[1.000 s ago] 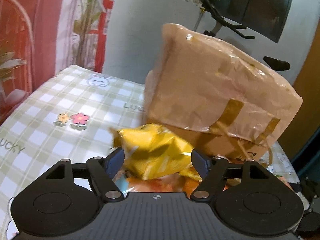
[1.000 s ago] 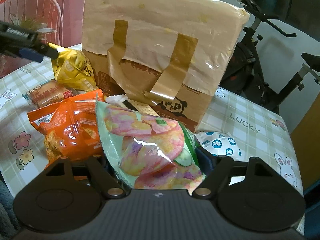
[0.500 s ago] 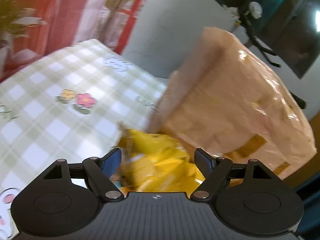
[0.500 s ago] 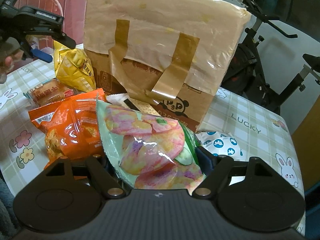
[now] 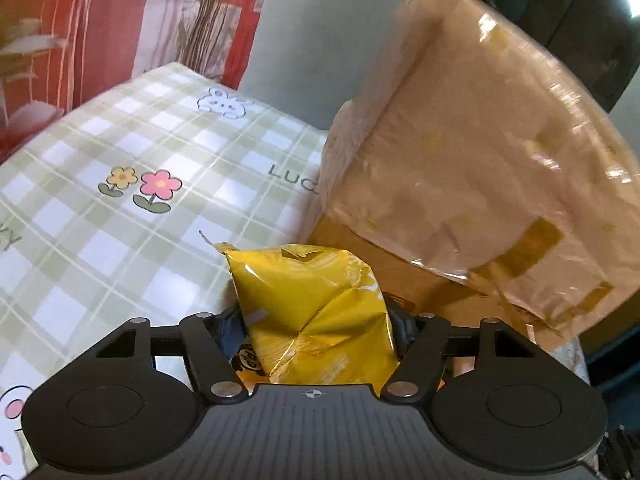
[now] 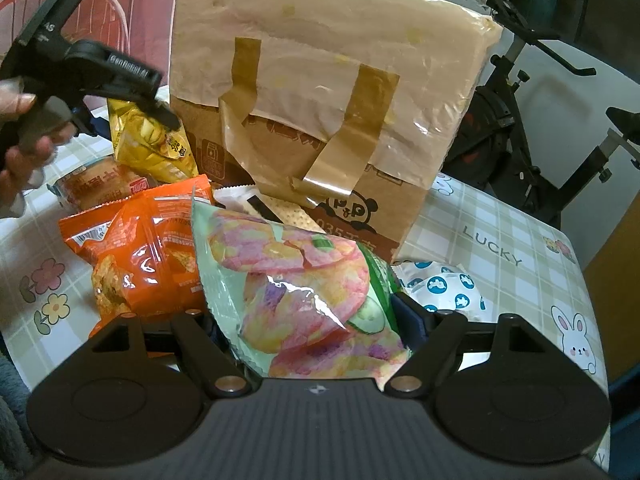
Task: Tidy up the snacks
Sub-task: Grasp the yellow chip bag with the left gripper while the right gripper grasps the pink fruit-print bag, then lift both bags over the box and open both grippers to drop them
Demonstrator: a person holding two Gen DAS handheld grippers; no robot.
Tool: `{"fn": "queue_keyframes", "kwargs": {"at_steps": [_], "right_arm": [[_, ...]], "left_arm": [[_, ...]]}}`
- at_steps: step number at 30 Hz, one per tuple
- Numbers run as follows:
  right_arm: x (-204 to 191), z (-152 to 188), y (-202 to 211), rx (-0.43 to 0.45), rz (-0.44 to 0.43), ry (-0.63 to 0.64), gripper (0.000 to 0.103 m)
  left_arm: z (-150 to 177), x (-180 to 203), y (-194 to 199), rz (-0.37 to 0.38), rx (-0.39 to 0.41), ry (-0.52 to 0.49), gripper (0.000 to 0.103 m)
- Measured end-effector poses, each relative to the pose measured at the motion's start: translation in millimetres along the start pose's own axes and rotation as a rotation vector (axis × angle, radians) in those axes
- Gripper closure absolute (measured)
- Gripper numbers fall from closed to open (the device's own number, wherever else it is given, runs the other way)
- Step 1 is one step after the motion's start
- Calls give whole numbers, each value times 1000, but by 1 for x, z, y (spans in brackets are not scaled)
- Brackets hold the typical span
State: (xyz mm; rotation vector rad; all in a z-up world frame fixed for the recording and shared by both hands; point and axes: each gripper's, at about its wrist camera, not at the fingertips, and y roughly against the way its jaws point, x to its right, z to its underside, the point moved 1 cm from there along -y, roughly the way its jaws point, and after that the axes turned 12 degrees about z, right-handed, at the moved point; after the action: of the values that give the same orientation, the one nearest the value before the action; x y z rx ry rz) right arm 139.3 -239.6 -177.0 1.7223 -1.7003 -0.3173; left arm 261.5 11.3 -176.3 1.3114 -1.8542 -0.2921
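Yellow snack bag [image 5: 316,312] sits pinched in the left gripper [image 5: 316,328] beside the cardboard box [image 6: 320,120] printed "P&P"; right gripper [image 6: 312,320] clamps a green chip bag [image 6: 296,280] over the "LUCKY" tablecloth [image 6: 500,240].

A room in a private home served as the setting. Ahead of the tools, a table wore a green-checked tablecloth [image 6: 500,240] printed with rabbits, flowers and the word "LUCKY". Beyond it to the right stood an exercise bike [image 6: 532,68] against a pale wall. To the left hung a red and pink floral curtain [image 5: 80,28]. A taped cardboard box [image 6: 320,92] with a panda logo sat mid-table, with packaged snacks such as an orange snack bag [image 6: 148,252] piled before it.
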Motion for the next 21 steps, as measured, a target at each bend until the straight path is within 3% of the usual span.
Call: {"fn": "queue_keyframes", "kwargs": {"at_steps": [8, 13, 21], "right_arm": [[9, -7, 12, 8, -63, -55, 25], [15, -18, 32, 38, -146, -110, 25], [22, -37, 63, 100, -217, -161, 26]], "left_arm": [[1, 16, 56, 40, 66, -102, 37], [6, 28, 79, 47, 86, -192, 36], [5, 31, 98, 73, 131, -212, 36]]}}
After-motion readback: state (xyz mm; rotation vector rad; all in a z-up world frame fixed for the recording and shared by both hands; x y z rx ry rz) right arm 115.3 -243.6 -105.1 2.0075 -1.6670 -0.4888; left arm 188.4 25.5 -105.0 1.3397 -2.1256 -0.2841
